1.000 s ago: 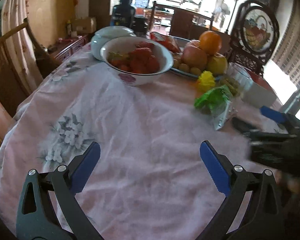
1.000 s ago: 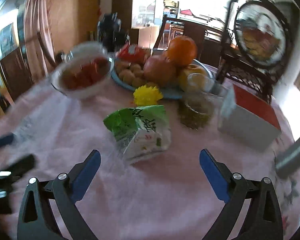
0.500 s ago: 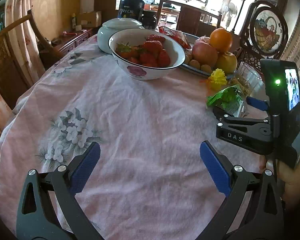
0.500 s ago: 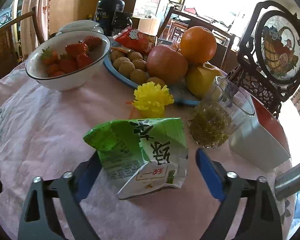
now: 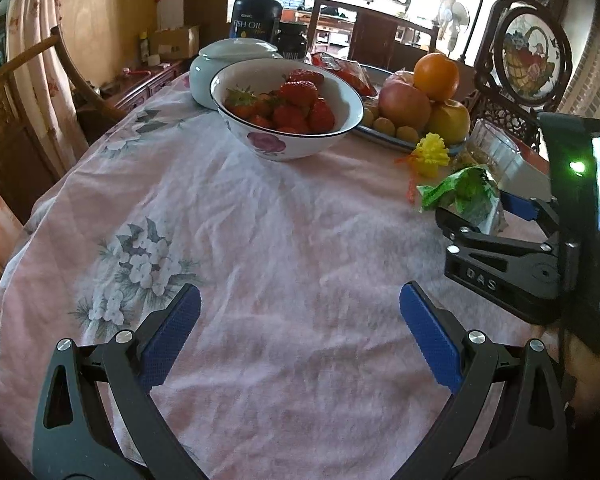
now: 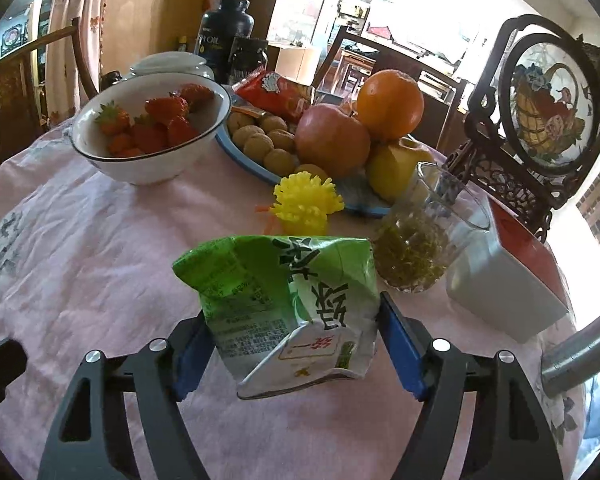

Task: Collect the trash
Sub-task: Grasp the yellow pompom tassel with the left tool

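- Carton (image 6: 296, 304) (green, crumpled) is seen lying on the cloth (image 6: 80, 248), between the blue pads of the right gripper (image 6: 296, 344), which are closed against its sides.
- Left gripper (image 5: 300, 336) is held spread wide over bare cloth.
- Glass (image 6: 428, 244) and yellow flower (image 6: 306, 204) are set just behind.

Occluded and cropped regions of the table scene.
The crumpled green carton (image 6: 296, 312) hides the right gripper's (image 6: 296, 354) inner pads; the fruit plate (image 6: 356, 200) lies largely beneath fruit; the metal tube (image 6: 580, 344) is cut off by the picture's edge.
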The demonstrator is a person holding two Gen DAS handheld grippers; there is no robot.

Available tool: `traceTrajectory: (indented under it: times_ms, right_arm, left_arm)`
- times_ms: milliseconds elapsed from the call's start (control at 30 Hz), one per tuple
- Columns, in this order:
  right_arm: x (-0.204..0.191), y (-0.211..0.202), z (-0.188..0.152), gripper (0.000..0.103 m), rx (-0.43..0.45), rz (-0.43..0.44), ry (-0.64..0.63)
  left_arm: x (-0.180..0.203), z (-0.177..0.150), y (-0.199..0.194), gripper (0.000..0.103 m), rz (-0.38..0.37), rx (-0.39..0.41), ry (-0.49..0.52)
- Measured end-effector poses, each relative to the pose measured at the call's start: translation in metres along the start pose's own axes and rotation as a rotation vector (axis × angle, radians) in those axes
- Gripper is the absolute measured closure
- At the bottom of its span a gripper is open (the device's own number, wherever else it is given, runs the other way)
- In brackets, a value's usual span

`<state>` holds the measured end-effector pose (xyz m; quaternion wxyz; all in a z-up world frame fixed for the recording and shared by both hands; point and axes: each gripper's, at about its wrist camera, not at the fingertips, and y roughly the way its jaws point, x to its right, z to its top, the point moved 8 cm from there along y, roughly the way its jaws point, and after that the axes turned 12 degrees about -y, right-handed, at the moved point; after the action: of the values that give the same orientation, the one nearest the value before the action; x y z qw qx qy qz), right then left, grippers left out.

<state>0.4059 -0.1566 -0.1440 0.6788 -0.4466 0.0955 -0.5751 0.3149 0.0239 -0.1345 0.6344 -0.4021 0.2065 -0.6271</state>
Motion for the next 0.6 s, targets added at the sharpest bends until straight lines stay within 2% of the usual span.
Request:
traceTrajectory:
  times_ms: [333, 500, 600]
  right_arm:
    - [0.014, -0.05, -0.021, 0.028, 0.07, -0.003, 0.013]
    - [0.039, -0.072, -0.041, 0.028, 0.087, -0.015, 0.044]
    - [0.055, -0.081, -0.056, 0.027, 0.092, -0.022, 0.09]
  left_arm:
    - [0.004, 0.005, -0.015, 0.007, 0.022, 0.06, -0.003]
    - [0.036, 0.001, -0.015, 0.007, 0.015, 0.059, 0.075]
    - [0.061, 0.005, -0.017, 0.007, -0.003, 0.09, 0.14]
